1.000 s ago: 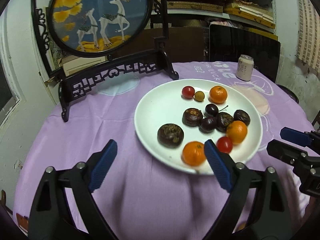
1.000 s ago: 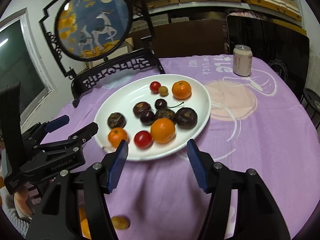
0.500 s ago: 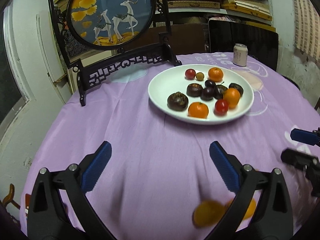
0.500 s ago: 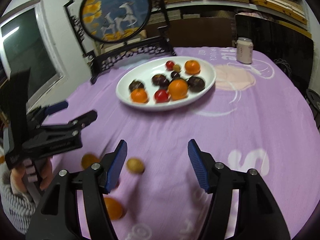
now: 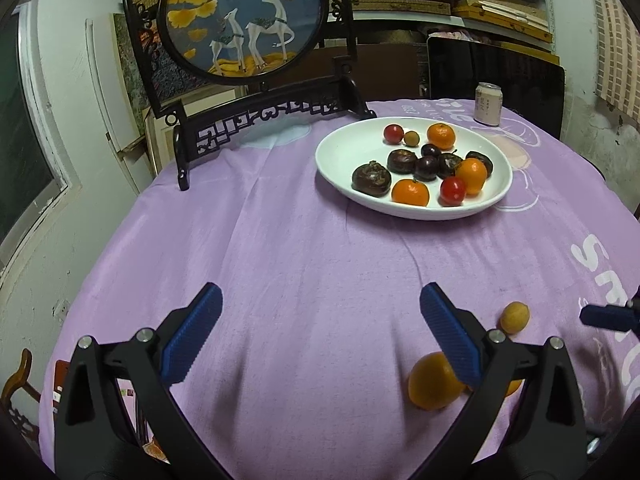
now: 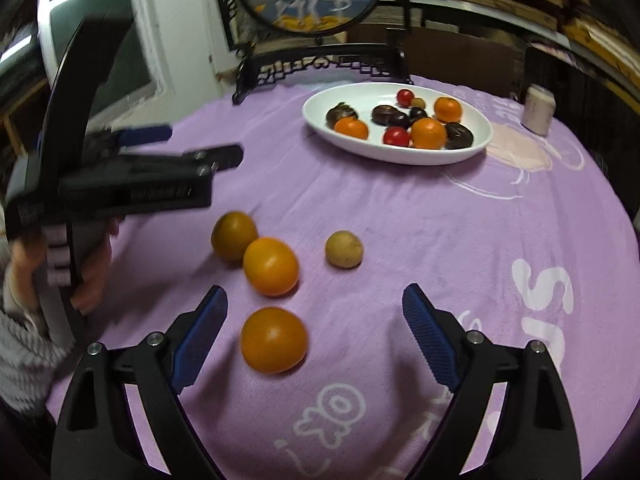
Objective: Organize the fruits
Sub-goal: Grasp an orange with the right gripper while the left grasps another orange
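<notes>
While the right gripper [image 6: 316, 320] hangs low over the purple tabletop [image 6: 460, 232] with its jaws opening, the nearest orange [image 6: 274, 339] lies loose between them, nearer the left blue pad and touched by neither. Just beyond it sits a second orange [image 6: 271, 266], touching a darker orange-brown fruit [image 6: 233, 235] behind it, and a small tan fruit [image 6: 343, 249] rests apart to their right. The left gripper [image 5: 320, 332] stands wide open and empty over bare cloth, with these loose fruits off to its right. Farther back, the white plate [image 6: 320, 116] holds more oranges, red cherry tomatoes and dark round fruits; past it stand a drink can [image 5: 488, 103] and a deer-painted round screen [image 5: 244, 16]. The nearest orange looks firm, light and smooth-skinned, and being round it would likely roll on the cloth if nudged off-centre. A hold across its widest middle, pads squarely on opposite sides with moderate pressure, seems the safest choice to avoid bruising or squirting it free.
</notes>
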Action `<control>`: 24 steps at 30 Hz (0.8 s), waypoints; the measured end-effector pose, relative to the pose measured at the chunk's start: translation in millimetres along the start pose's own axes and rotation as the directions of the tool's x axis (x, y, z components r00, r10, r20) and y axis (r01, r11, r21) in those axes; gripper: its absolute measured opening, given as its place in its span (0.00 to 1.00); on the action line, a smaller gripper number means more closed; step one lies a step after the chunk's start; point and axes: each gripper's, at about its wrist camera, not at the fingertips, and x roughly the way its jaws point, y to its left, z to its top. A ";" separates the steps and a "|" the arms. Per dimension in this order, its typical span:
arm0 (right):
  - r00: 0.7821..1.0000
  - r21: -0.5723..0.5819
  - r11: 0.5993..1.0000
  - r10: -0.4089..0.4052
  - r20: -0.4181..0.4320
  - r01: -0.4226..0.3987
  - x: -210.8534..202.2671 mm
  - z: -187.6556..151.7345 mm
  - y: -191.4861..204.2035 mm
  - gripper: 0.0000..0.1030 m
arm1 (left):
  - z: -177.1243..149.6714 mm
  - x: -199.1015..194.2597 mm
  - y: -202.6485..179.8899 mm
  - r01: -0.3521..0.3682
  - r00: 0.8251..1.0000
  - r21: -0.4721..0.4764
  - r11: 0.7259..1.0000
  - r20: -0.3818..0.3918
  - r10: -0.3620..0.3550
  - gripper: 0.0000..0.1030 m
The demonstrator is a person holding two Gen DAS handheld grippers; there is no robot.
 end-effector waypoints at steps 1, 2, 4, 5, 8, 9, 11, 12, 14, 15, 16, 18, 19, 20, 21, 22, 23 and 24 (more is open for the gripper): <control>1.000 -0.013 1.000 -0.003 -0.010 0.002 2.2 -1.2 2.6 0.84 | 0.1 0.1 0.4 0.000 1.000 -0.001 1.000 -0.001 0.000 0.98; 1.000 -0.017 1.000 -0.003 -0.018 0.003 4.2 -2.6 3.1 0.80 | 0.3 0.0 0.5 0.001 1.000 -0.002 1.000 -0.002 -0.001 0.98; 0.999 -0.024 1.000 0.002 -0.054 -0.003 11.2 -5.4 3.9 0.67 | 0.4 0.1 0.5 0.002 1.000 -0.001 1.000 -0.001 -0.002 0.98; 0.997 -0.023 1.000 0.016 -0.069 -0.018 14.4 -6.2 3.6 0.65 | 0.3 0.0 0.5 0.006 1.000 0.000 1.000 -0.002 -0.006 0.98; 0.995 -0.026 0.998 0.061 -0.081 -0.063 15.7 -7.7 5.9 0.44 | -0.4 -1.3 -0.3 0.043 0.999 0.004 0.999 -0.010 -0.043 0.98; 0.994 -0.025 0.997 0.076 -0.082 -0.078 15.3 -7.8 6.2 0.35 | -1.3 -2.2 -1.1 0.063 0.998 0.006 0.998 -0.014 -0.063 0.98; 0.993 -0.024 0.996 0.086 -0.082 -0.088 14.4 -8.1 7.0 0.35 | -4.4 -5.1 -4.7 0.118 0.993 0.021 0.993 -0.027 -0.118 0.98; 0.993 -0.023 0.996 0.088 -0.084 -0.090 14.2 -8.2 6.3 0.35 | -6.5 -6.1 -7.1 0.138 0.990 0.031 0.990 -0.033 -0.137 0.98; 0.992 -0.016 0.995 0.092 -0.087 -0.094 13.5 -7.8 4.5 0.35 | -13.2 -8.5 -14.1 0.161 0.986 0.064 0.985 -0.047 -0.158 0.98; 0.992 -0.013 0.996 0.092 -0.087 -0.093 13.2 -7.7 3.7 0.35 | -16.0 -8.9 -17.5 0.164 0.986 0.080 0.983 -0.053 -0.160 0.98; 0.993 -0.010 0.996 0.087 -0.085 -0.088 12.4 -7.5 2.0 0.35 | -19.3 -9.4 -21.0 0.172 0.984 0.098 0.980 -0.062 -0.167 0.98; 0.994 0.007 0.997 0.076 -0.077 -0.076 10.3 -5.4 -4.2 0.35 | -24.1 -10.0 -23.8 0.192 0.980 0.115 0.975 -0.074 -0.185 0.98; 0.996 0.036 0.997 0.069 -0.063 -0.066 7.0 -3.7 -12.2 0.35 | -27.3 -10.4 -25.0 0.205 0.977 0.122 0.971 -0.081 -0.196 0.98; 0.997 0.055 0.997 0.061 -0.054 -0.058 5.5 -3.2 -16.8 0.35 | -28.8 -10.6 -25.5 0.213 0.975 0.127 0.969 -0.086 -0.203 0.98; 0.998 0.077 0.996 0.053 -0.044 -0.049 3.2 -2.6 -22.3 0.35 | -30.4 -10.4 -25.9 0.220 0.974 0.130 0.967 -0.091 -0.209 0.98; 0.998 0.109 0.993 0.048 -0.034 -0.044 0.9 -2.0 -30.6 0.35 | -31.8 -8.8 -26.3 0.230 0.971 0.132 0.964 -0.102 -0.218 0.98; 0.998 0.129 0.991 0.048 -0.029 -0.044 -0.4 -1.7 -35.5 0.35 | -32.9 -6.1 -26.7 0.242 0.967 0.131 0.961 -0.116 -0.228 0.97; 0.999 0.150 0.988 0.049 -0.024 -0.045 -1.7 -1.5 -40.4 0.35 | -33.5 -3.8 -27.1 0.250 0.964 0.130 0.960 -0.127 -0.234 0.91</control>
